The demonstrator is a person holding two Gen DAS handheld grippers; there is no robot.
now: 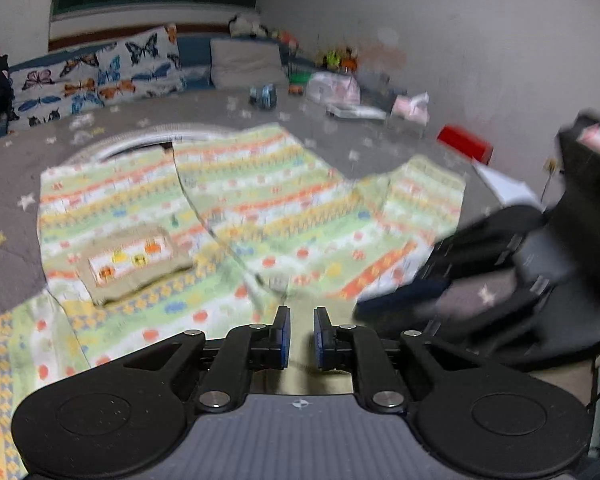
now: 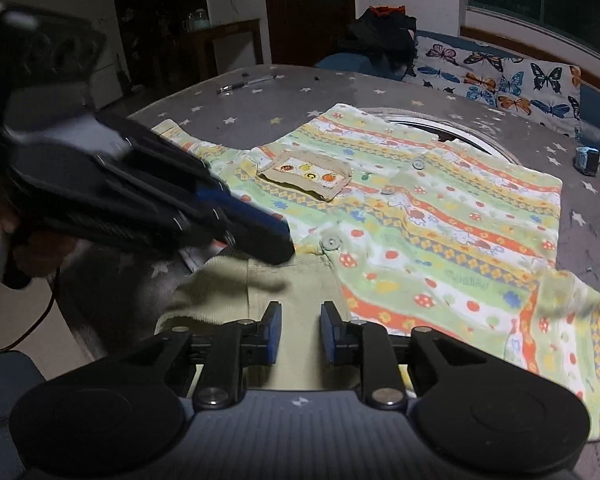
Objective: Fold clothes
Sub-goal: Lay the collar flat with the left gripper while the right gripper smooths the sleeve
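Patterned shirt [image 2: 440, 216] lies spread flat on the grey star-print bed [image 2: 260, 96], button placket up, chest pocket [image 2: 306, 174] at about 11 o'clock in the right wrist view. Long axis of the garment runs from the plain green collar band [image 2: 292, 300], nearest both cameras, away to the hem at 12–1 o'clock. One sleeve [image 2: 568, 344] trails off at 4 o'clock in the right view; the other shows at 8 o'clock in the left view.

Right claw [image 2: 300, 332]: jaws parted, nothing between them, poised just above the collar band, which lies straight ahead at 12 o'clock.

Left claw [image 1: 302, 336]: jaws narrowly apart, empty, hovering over the collar edge. In the right view it crosses in from 9 o'clock, its tip at or just above the collar near the top button [image 2: 330, 241]; contact cannot be judged through the blur.

Judgement: fold not begun. Both claws sit at the collar end, the left nearer the placket; sleeve-side edges lie outboard of each.

Beyond: butterfly pillows [image 2: 512, 80] at 1–2 o'clock, white ring-shaped object [image 2: 440, 126] under the far hem, red box [image 1: 464, 145] and toys along the wall.
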